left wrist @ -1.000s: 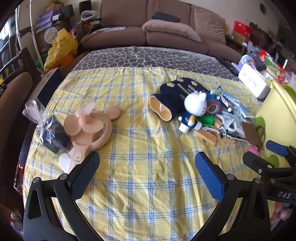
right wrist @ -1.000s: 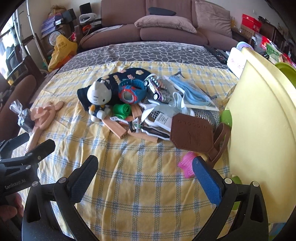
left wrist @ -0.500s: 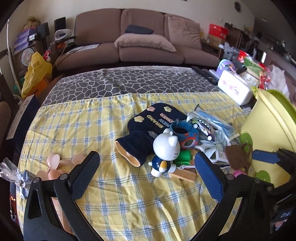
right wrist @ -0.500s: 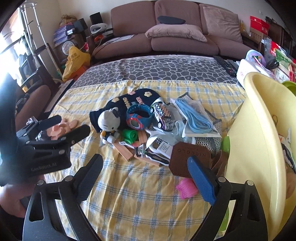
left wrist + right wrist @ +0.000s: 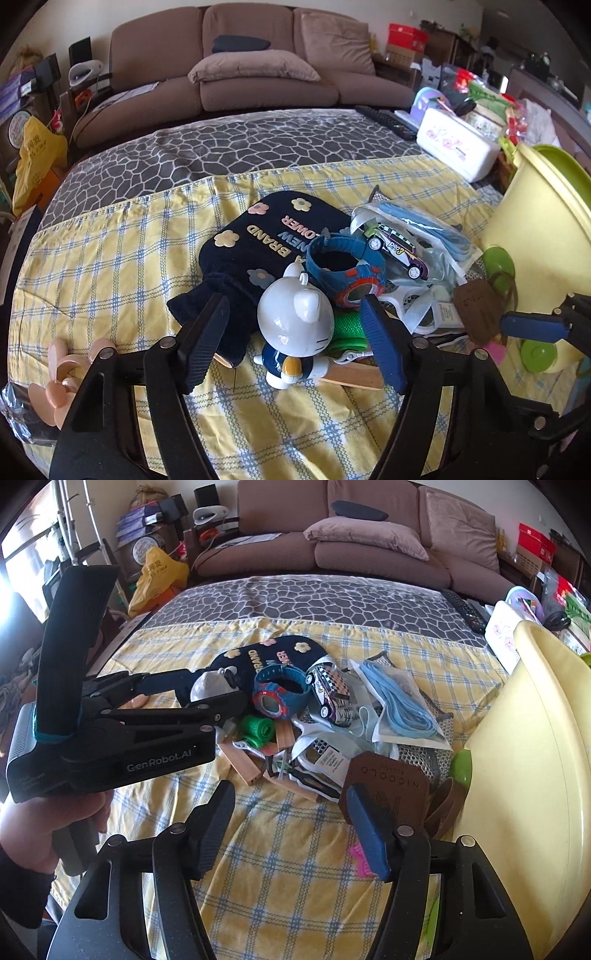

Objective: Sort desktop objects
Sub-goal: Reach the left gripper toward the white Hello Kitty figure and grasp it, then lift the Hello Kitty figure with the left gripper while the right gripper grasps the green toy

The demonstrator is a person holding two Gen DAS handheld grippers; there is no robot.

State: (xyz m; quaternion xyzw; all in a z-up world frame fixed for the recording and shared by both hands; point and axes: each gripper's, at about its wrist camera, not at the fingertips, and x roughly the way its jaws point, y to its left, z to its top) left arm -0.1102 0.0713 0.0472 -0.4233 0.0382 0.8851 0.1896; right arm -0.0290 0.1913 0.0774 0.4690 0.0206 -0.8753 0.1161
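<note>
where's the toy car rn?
The toy car lies on the clear bags right of the blue watch in the left wrist view, between the navy pouch and yellow bin.

My left tool (image 5: 295, 343) has matt black plastic arms and ribbed blue rubbery pads. Between them sits a glossy white hard-plastic cat figure (image 5: 293, 326). Behind it the navy pouch (image 5: 255, 236) looks like soft fleecy cloth. The blue watch (image 5: 345, 266) has a dull rubbery strap and a shiny face. The toy car (image 5: 397, 247) is glossy painted. The wooden blocks (image 5: 242, 766) are bare, smooth, pale. The checked cloth (image 5: 110, 258) on the desk is woven, matt and creased. The brown tag (image 5: 386, 786) looks like matt leather; the yellow bin (image 5: 524, 746) is smooth plastic.
</note>
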